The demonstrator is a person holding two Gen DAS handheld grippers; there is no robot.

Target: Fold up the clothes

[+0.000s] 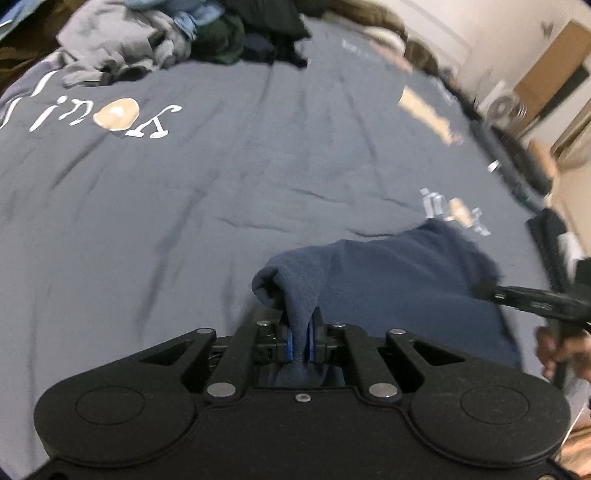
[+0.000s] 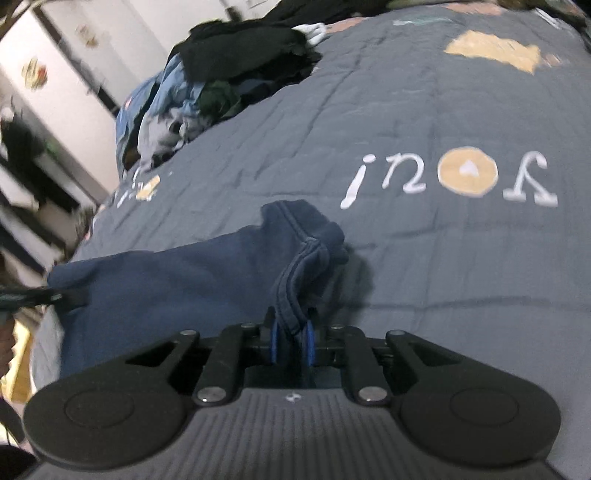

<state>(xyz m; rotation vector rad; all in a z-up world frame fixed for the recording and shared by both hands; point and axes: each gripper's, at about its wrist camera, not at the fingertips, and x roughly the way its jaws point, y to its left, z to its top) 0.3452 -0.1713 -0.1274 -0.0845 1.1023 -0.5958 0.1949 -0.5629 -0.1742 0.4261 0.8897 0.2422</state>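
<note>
Left wrist view: both tools clamp a navy garment stretched between them over the bed.

Left tool pinches a bunched corner between its blue pads; right tool, seen in the right wrist view, grips a thick seamed hem, pads closed on cloth. The fabric looks like soft, limp, fleecy knit, light and not slippery, so it should sag wherever unsupported. Hems and corners seem the surest holds. A clothes pile lies well apart at the bed's far end.
</note>
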